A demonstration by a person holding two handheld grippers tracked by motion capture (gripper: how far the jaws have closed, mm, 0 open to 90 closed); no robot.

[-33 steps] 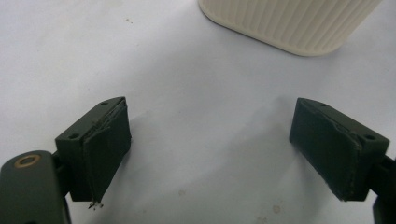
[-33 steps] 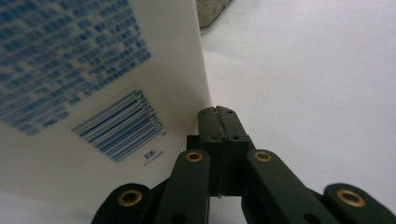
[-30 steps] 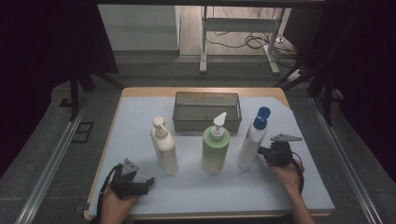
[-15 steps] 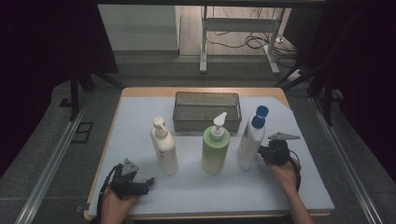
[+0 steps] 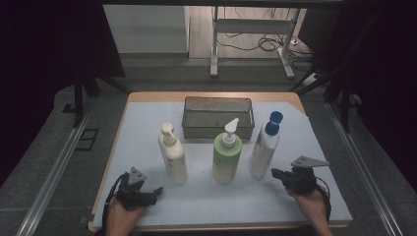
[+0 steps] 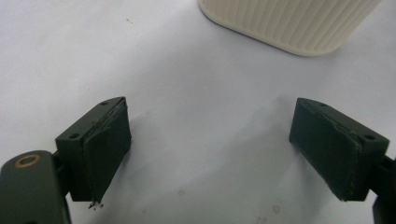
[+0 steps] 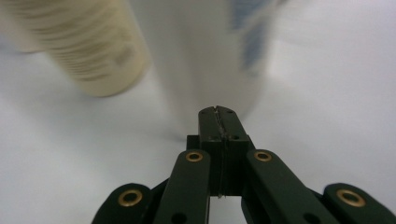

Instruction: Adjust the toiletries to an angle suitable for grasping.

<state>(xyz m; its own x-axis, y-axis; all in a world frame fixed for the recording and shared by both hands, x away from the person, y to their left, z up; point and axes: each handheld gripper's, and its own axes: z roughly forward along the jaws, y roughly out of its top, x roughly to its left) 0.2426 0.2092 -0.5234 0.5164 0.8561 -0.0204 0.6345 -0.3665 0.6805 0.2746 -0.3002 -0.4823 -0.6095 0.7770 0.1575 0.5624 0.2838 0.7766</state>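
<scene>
The right gripper (image 5: 276, 174) sits at the near right of the table, its jaws pressed flat together with nothing between them, pointing left at the foot of the white bottle with the blue cap (image 5: 264, 146), just beside it but apart. In the right gripper view that bottle (image 7: 219, 60) is blurred and cut off at the top, so the blue marking on its label cannot be read; the ribbed cream bottle (image 7: 79, 46) at its left is blurred too. The left gripper (image 5: 153, 192) rests at the near left, jaws spread wide over bare white table cover (image 6: 196, 154). The green pump bottle (image 5: 226, 156) stands in the middle, the wire basket (image 5: 218, 129) beyond it. No writing on any bottle is legible from the high view.
</scene>
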